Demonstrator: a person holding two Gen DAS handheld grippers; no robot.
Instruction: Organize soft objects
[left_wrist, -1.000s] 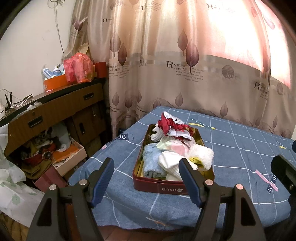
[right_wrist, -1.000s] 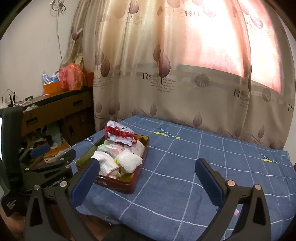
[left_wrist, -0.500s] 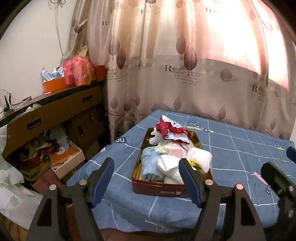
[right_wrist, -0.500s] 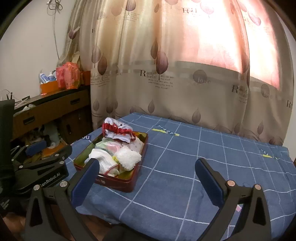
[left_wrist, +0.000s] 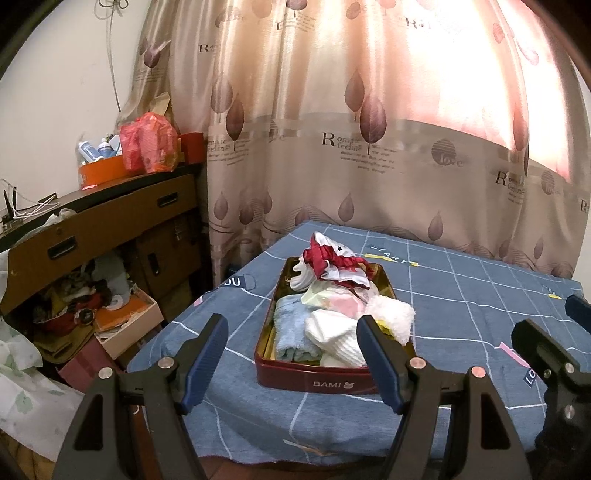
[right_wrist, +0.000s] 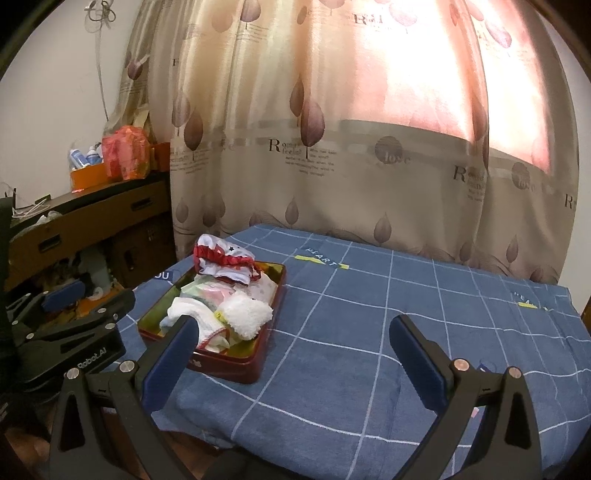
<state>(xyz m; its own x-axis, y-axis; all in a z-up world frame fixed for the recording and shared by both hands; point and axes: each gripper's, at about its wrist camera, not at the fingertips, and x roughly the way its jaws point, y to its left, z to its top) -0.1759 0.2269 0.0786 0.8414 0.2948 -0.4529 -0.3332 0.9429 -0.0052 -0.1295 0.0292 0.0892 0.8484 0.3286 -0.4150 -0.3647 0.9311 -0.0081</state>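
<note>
glossy rectangular tin (left_wrist: 334, 382), fluffy white cloth (left_wrist: 393, 317)

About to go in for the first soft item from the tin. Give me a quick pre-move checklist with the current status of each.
1. Left gripper open, nothing between the jaws: ok.
2. Right gripper open and empty: ok.
3. Red tin flat on the blue cloth, in front of the left gripper: ok.
4. Fluffy white piece on top at the tin's right edge, unobstructed: ok.
5. Bare cloth right of the tin for laying items out: ok.
6. Whether the piled items are tangled: cannot tell.
</note>
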